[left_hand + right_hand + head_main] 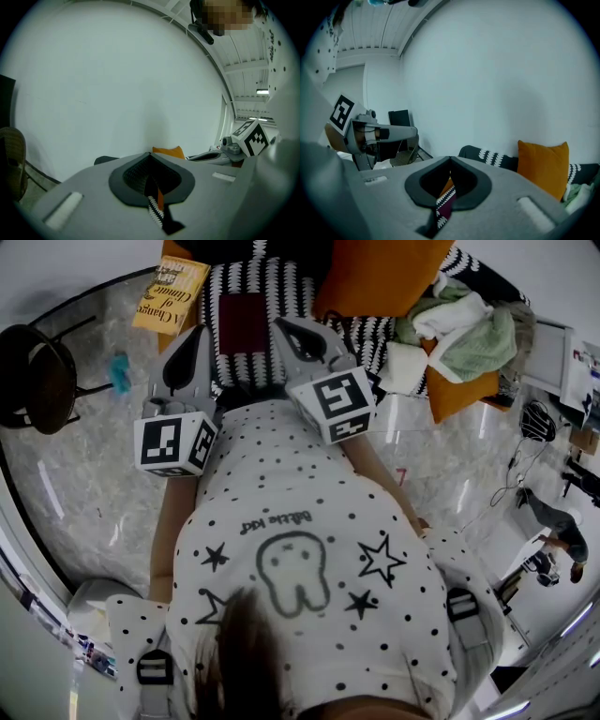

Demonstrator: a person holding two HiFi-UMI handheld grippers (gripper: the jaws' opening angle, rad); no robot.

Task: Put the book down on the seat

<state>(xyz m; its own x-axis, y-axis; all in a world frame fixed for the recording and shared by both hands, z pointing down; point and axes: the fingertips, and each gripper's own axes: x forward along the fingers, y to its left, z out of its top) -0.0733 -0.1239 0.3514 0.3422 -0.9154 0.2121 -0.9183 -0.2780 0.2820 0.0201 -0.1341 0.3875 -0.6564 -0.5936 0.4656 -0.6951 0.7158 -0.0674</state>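
From here I see the seat (234,282) under its striped blanket across the top of the head view, with an orange cushion (375,273) on it. The book (171,292) lies face up at the seat's left end, beside the blanket and apart from both tongs. The left tongs (192,338) are clenched on nothing. The right tongs (286,326) are also clenched and empty.

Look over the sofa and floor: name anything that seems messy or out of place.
A crumpled heap of clothes sprawls unfolded across the right end of the sofa; a small teal object lies loose on the floor.
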